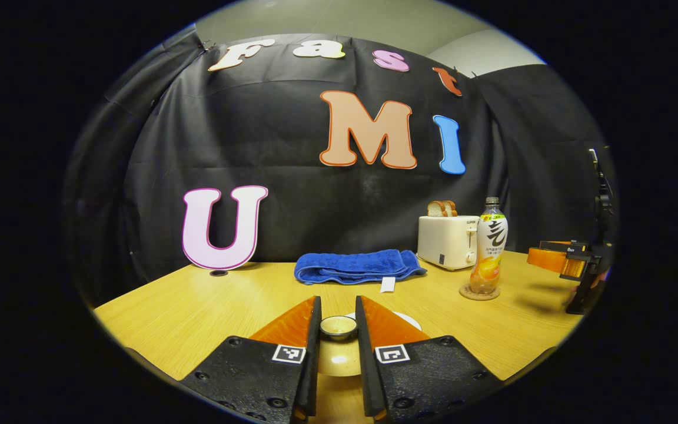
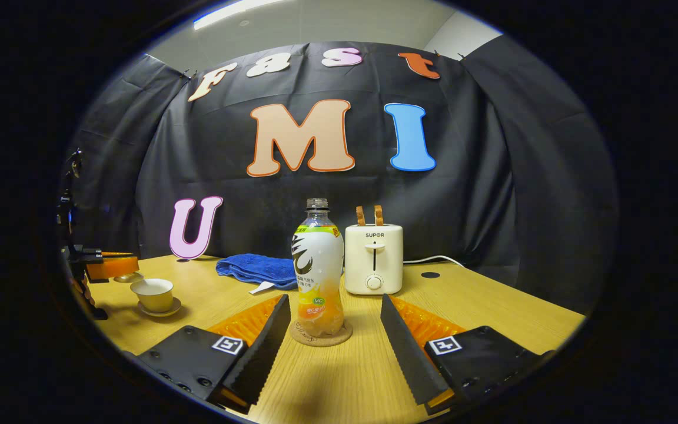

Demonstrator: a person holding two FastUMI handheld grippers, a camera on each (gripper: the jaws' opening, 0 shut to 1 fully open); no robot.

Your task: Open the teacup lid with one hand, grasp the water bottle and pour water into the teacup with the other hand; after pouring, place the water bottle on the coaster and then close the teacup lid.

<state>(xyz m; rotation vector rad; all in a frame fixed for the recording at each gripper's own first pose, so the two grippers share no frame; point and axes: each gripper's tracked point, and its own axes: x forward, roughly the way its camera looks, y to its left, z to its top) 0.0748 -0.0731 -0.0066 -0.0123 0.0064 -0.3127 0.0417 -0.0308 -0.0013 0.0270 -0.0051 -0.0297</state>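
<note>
My left gripper (image 1: 338, 301) is shut on the knob of the beige teacup lid (image 1: 339, 353), held off the cup. The white rim of the teacup (image 1: 408, 318) peeks out behind its right finger. In the right gripper view the open teacup (image 2: 152, 292) stands on its saucer at the left, and the left gripper (image 2: 112, 266) hangs just left of and above it with the lid (image 2: 129, 277). The water bottle (image 2: 317, 271) stands upright on the cork coaster (image 2: 321, 337). My right gripper (image 2: 335, 300) is open, a finger on each side of the bottle, not touching it.
A folded blue towel (image 1: 358, 266) lies at the back of the wooden table (image 1: 198, 306), beside a white toaster (image 1: 448, 241) with bread in it. The bottle (image 1: 489, 247) and the right gripper (image 1: 551, 259) are at the right in the left gripper view.
</note>
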